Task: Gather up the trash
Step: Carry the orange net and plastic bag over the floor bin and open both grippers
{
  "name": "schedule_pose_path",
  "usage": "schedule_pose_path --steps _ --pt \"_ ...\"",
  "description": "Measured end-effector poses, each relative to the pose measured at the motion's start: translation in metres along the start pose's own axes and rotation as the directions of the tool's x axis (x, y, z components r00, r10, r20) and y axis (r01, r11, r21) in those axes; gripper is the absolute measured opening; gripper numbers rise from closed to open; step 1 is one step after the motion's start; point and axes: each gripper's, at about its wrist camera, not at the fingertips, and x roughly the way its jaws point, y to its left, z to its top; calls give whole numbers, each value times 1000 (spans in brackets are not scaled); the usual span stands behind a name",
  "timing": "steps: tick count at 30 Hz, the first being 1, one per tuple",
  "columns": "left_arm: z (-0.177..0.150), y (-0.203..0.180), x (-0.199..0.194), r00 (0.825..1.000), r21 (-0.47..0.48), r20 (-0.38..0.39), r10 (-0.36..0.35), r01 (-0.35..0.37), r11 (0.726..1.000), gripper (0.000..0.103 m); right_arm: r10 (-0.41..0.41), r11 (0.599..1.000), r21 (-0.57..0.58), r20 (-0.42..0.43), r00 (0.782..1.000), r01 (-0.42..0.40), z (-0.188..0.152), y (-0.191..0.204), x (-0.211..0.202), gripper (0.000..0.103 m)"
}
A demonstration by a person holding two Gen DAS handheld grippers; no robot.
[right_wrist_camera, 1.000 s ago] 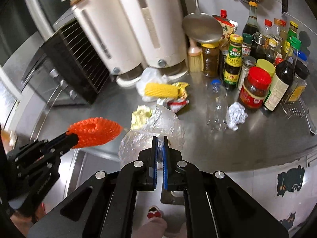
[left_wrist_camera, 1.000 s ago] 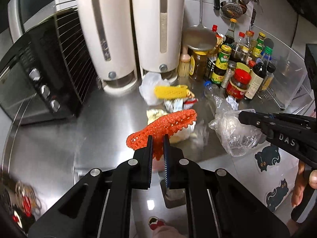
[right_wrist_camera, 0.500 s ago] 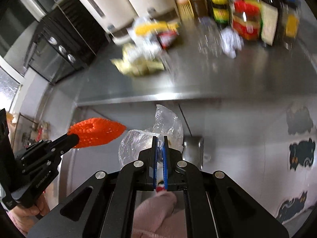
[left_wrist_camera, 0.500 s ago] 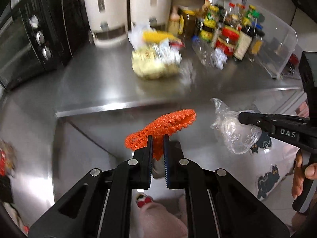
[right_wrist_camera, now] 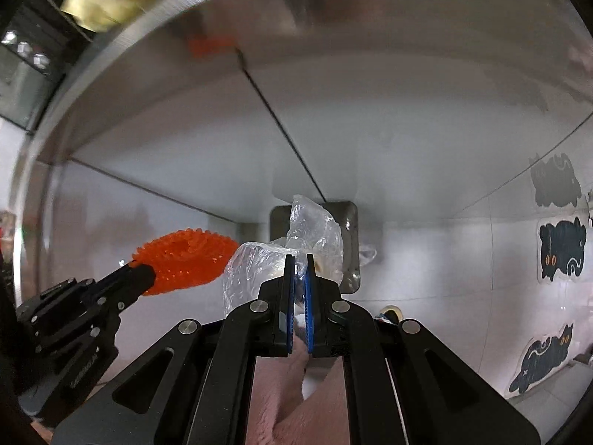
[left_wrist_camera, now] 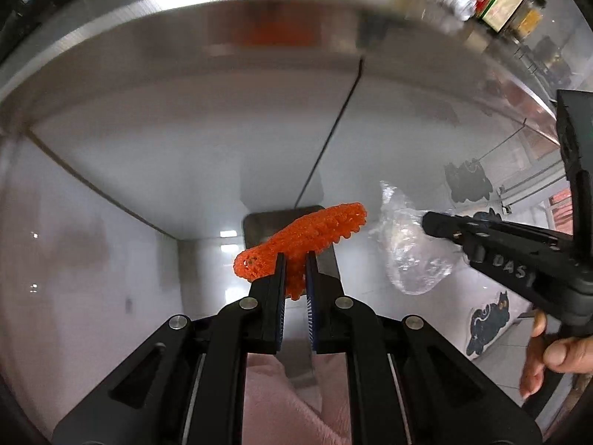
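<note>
Trash fills both tools. The left tool (left_wrist_camera: 294, 259) is clamped on an orange foam net sleeve (left_wrist_camera: 307, 237), which lies crosswise over the pads with its far end reaching toward two o'clock. The right tool (right_wrist_camera: 299, 259) is pinched tight on a crumpled clear plastic bag (right_wrist_camera: 281, 256), which bulges up and to ten o'clock of the tips. Both loads hang in the air below the steel bench (left_wrist_camera: 185, 11), in front of its cabinet panel, near each other but apart as far as either view shows.

Straight ahead at twelve o'clock of both tools stands a grey square bin (right_wrist_camera: 350, 244) on the floor, its opening partly hidden behind the held things; a scrap of pale plastic seems to lie at its rim. More trash sits on the bench top, blurred, at eleven o'clock in the right wrist view, beside bottles (left_wrist_camera: 507, 3) at one o'clock in the left.

In my judgement the step in hand is carrying to the bin. The next move calls for bringing each tool over the opening and letting go there; both loads are light and may drift or cling to the pads.
</note>
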Motion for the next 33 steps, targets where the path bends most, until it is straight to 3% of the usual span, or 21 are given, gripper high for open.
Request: schedule_pose_path --steps 10,20,24,25,26,28,30,33 --pt "9 8 84 996 1 -88 0 0 1000 9 16 996 93 -97 995 -7 18 -18 85 8" --pt "9 15 122 984 -40 -174 -47 40 998 14 30 994 108 -140 990 -15 21 -13 99 10" --pt "10 17 120 984 -45 -174 -49 42 998 29 31 994 110 -139 990 -15 26 -10 95 11" --pt "9 16 119 984 -46 -171 -47 40 998 32 30 994 109 -137 990 -15 27 -11 93 16" --pt "9 16 117 984 -46 -169 -46 38 998 33 29 994 109 -133 991 -14 28 -10 90 32" --pt "10 16 112 986 -46 -164 -43 35 998 39 28 995 103 -117 993 -16 31 -12 91 50" --pt "11 17 104 988 -44 -147 -37 30 999 44 21 996 89 -102 995 -11 32 -10 88 50" --pt "12 20 91 991 -44 -131 -26 20 999 54 10 997 76 -84 996 -4 34 -8 74 64"
